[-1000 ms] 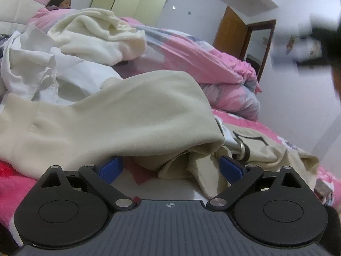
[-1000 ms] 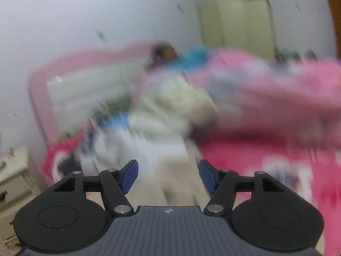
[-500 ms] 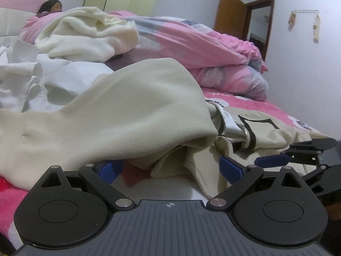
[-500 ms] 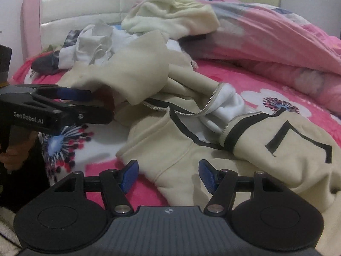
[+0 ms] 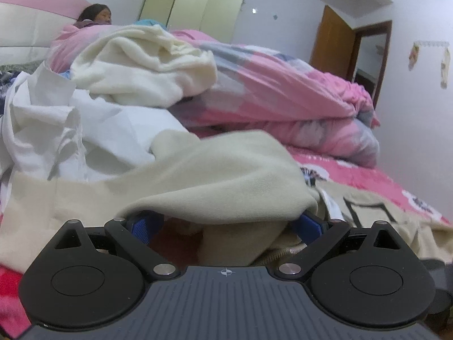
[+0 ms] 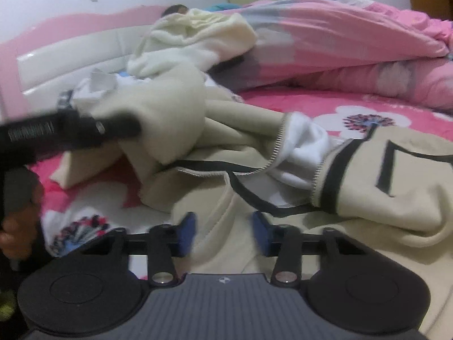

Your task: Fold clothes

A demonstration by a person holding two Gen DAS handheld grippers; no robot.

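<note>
A beige zip-up jacket (image 6: pixel 368 212) with black trim and white lining lies crumpled on the pink flowered bedsheet (image 6: pixel 283 102). My right gripper (image 6: pixel 223 231) is open, low over the jacket's near hem, with a fold of beige cloth between its blue pads. My left gripper (image 5: pixel 226 223) is also open, pushed under the jacket's sleeve (image 5: pixel 226 175), which drapes over both its fingers. In the right wrist view the left gripper (image 6: pixel 121 126) reaches in from the left with its tips against the bunched sleeve, held by a hand (image 6: pixel 17 221).
A cream fleece garment (image 5: pixel 136 65) and a white shirt (image 5: pixel 56 130) are piled behind the jacket. A pink quilt (image 5: pixel 283 90) is heaped along the far side, with a person (image 5: pixel 94 14) lying by the headboard (image 6: pixel 70 53). A brown door (image 5: pixel 331 48) stands at right.
The left gripper has pushed forward under the sleeve, which now covers its fingertips. The right gripper has moved in over the jacket's hem and its fingers have narrowed.
</note>
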